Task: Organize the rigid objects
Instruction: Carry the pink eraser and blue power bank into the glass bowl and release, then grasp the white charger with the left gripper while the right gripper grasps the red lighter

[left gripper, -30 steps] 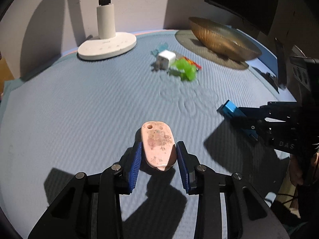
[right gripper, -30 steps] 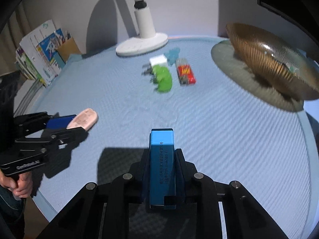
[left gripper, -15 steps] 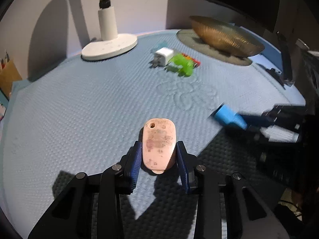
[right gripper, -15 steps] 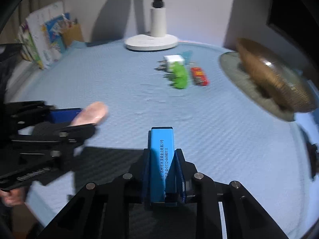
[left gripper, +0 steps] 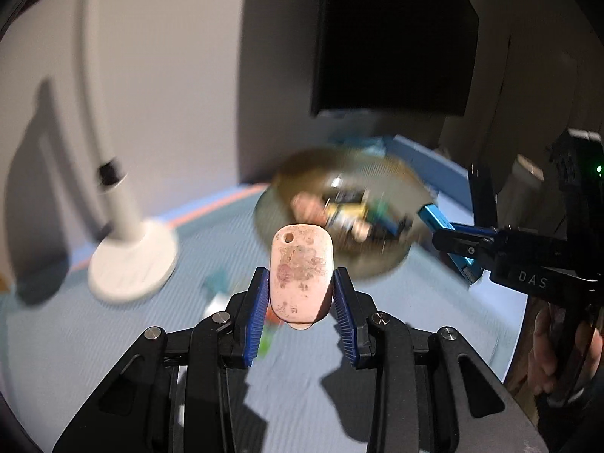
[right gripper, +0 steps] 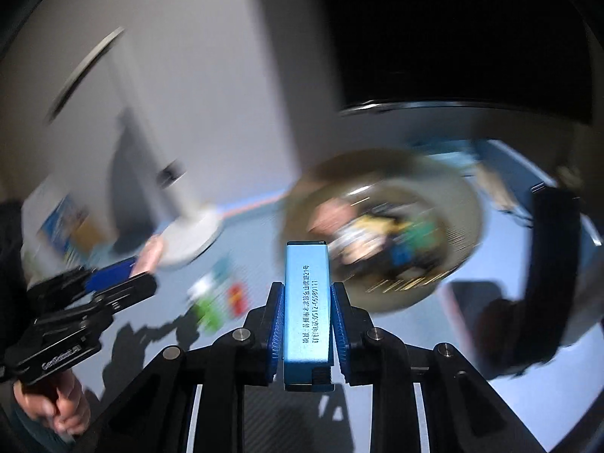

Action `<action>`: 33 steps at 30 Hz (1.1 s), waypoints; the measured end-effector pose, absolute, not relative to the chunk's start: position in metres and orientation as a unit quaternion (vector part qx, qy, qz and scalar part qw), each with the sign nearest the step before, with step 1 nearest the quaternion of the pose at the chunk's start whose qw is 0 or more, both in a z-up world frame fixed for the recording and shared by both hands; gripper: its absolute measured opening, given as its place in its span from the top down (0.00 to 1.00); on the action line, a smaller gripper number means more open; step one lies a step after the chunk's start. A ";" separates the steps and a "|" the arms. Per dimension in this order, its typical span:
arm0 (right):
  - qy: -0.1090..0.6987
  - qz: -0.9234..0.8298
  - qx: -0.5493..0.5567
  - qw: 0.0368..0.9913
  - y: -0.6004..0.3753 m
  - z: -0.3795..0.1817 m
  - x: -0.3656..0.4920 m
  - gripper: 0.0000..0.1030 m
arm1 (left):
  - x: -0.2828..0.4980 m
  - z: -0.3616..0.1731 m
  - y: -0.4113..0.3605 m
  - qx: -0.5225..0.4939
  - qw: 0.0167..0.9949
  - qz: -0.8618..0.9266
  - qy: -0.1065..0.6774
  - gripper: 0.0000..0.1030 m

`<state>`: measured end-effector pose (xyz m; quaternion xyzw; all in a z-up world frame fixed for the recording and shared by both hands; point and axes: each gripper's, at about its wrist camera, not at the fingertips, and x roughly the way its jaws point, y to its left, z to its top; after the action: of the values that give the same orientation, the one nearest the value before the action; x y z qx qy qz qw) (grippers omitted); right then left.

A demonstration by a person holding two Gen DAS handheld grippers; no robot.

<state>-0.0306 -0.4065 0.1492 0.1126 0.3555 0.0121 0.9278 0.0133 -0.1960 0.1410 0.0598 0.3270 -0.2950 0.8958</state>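
The blue-matted table carries everything; at its far right corner sits the wide golden bowl, already holding a blurred jumble of small items. Both grippers are aloft, well above the mat and pointed toward that bowl, each loaded.

The left gripper is clamped on the pink oval tag, its blue pads pressing the two long sides, the holed end forward. The right gripper is closed tight on the blue rectangular case, held lengthwise with the printed face up.

The step in hand looks like carrying both pieces to the bowl. Done well, each load should pass over the rim before the jaws part, and low enough that the hard pieces do not bounce out. One at a time would be wise, since the two tools converge on the same spot. The heavy blur suggests speed, so slowing near the rim would help.

The left wrist view shows the white lamp base near the far left edge and the right tool from the side. Only the right wrist view shows the leftover green toy and red piece lying mid-table, plus a dark object at the right edge.
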 end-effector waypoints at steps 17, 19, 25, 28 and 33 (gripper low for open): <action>0.388 -0.034 0.125 0.913 -0.453 0.130 0.058 0.77 | 0.108 0.108 -0.300 0.021 0.866 -0.318 0.385 0.70; 0.390 -0.037 0.120 0.912 -0.452 0.128 0.063 0.77 | 0.108 0.109 -0.301 0.020 0.868 -0.317 0.383 0.70; 0.388 -0.046 0.123 0.912 -0.458 0.126 0.069 0.64 | 0.107 0.114 -0.303 0.033 0.875 -0.302 0.377 0.38; 0.373 -0.041 0.144 0.916 -0.464 0.132 0.053 0.55 | 0.096 0.122 -0.279 0.025 0.888 -0.291 0.354 0.24; 0.359 -0.007 0.146 0.922 -0.450 0.144 0.017 0.49 | 0.074 0.132 -0.207 -0.020 0.899 -0.258 0.352 0.24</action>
<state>0.0170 -0.4500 0.1435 0.1465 0.3591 -0.0074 0.9217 0.0741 -0.2075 0.1316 -0.0204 0.3520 -0.2584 0.8994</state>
